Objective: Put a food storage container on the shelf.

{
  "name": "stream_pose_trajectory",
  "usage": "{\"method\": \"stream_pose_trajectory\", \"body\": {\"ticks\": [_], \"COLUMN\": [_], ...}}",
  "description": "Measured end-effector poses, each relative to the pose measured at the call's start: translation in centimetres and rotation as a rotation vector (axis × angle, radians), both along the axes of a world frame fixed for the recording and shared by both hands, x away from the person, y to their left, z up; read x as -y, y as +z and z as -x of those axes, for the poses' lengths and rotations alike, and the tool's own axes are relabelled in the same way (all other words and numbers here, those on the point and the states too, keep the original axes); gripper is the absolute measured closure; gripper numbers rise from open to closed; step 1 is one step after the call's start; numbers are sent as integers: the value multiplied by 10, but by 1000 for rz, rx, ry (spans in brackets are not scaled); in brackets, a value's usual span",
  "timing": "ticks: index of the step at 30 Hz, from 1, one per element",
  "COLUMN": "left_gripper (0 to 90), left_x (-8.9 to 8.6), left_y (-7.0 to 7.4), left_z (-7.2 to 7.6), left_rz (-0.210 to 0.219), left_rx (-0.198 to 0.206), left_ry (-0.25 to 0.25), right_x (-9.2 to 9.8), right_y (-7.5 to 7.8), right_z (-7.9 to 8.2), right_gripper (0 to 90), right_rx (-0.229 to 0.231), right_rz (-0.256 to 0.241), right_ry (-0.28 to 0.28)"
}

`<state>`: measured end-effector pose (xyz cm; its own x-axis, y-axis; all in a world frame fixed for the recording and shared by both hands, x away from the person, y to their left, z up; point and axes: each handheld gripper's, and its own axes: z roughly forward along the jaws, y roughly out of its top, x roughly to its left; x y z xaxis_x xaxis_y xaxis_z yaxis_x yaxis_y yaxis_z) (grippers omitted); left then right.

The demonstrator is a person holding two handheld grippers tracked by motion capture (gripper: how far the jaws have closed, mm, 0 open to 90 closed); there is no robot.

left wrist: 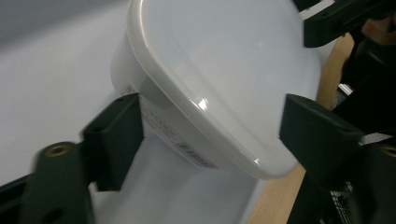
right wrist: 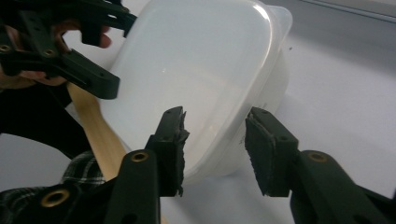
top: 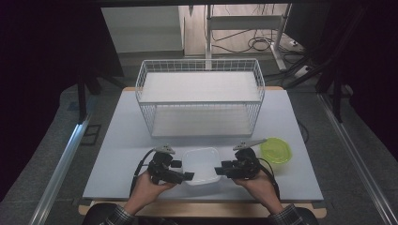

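1. Left tongs (top: 187, 176) spread wide, jaws flanking the white lidded container's (top: 202, 165) lower-left corner; not pinching.
2. Right tongs (top: 217, 171) spread, straddling its right rim.
3. Container sits lower centre of bench (top: 117, 154), at the front edge.
4. Judgement: seat jaws squarely over lid lip before squeezing; lift level.

- High view: fixed above the person's edge of the pale grey table (top: 117, 154), facing forward and down; far enough back to take in the whole tabletop and the floor beyond.
- Left gripper view: rides on the left gripper (left wrist: 205, 135), very close to the translucent white lidded plastic container (left wrist: 224, 79), looking along its side.
- Right gripper view: rides on the right gripper (right wrist: 215, 140), equally close, facing the opposite side.
- Shared: all three see the container; each gripper view catches the other gripper beyond it.
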<state>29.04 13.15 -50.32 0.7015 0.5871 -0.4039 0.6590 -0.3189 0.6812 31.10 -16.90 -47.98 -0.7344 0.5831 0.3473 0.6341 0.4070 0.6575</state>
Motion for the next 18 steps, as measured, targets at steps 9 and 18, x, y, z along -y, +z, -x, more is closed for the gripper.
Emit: {"method": "stream_pose_trajectory", "body": {"ticks": [9,18], "left_gripper": [478,657], "left_x": [-3,-8], "left_y": [4,12], "left_z": [4,9], "left_rz": [-3,-1], "left_rx": [10,62], "left_ry": [11,94], "right_x": [8,11], "right_y": [-4,5], "right_z": [-13,-7], "right_gripper": [588,728], "right_rx": [-90,-94], "right_rz": [-63,-72], "right_ry": [-43,-90]}}
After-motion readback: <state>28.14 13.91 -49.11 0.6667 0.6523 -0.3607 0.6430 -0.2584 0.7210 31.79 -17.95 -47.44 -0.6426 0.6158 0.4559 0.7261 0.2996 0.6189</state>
